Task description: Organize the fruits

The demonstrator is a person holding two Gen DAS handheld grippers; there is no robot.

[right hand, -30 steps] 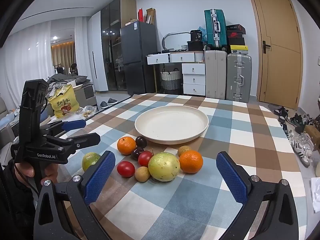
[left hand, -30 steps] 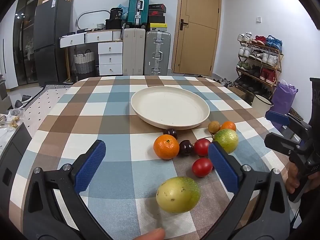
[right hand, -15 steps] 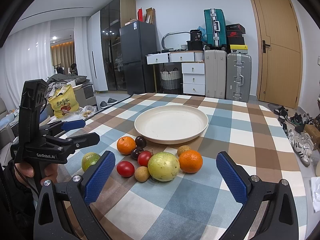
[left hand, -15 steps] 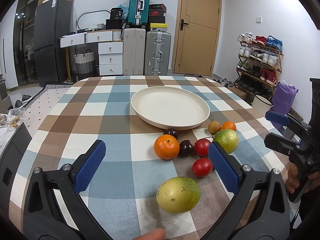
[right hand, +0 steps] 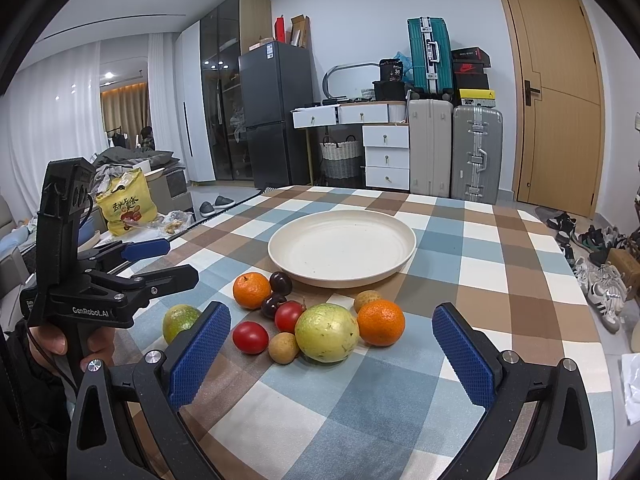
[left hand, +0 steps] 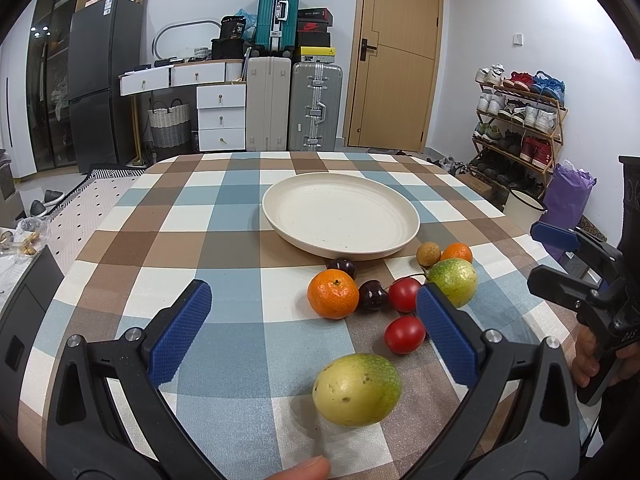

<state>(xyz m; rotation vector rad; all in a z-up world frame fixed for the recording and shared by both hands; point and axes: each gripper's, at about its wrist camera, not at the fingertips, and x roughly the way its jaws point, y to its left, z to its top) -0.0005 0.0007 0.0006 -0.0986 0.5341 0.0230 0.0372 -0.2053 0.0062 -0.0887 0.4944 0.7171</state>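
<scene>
The fruits (right hand: 316, 320) lie loose on the checked table (right hand: 480, 280) just in front of the plate (right hand: 342, 252), which holds nothing, with one green-yellow fruit (left hand: 356, 390) apart, nearest the left gripper (left hand: 312, 332). Both the left gripper and the right gripper (right hand: 332, 352) hover with jaws wide and hold nothing. Round fruit packed so close could roll off if a finger nudges a neighbour during a grasp.

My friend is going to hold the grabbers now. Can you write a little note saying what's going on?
Left hand-held gripper: open, holding nothing, nearest the lone yellow-green fruit.
Right hand-held gripper: open, holding nothing, facing the fruit cluster.
Plate: nothing on it yet.
All the fruit sits on the checked tablecloth in front of the plate.
Done: nothing. Left: every fruit, probably onto the plate.
</scene>
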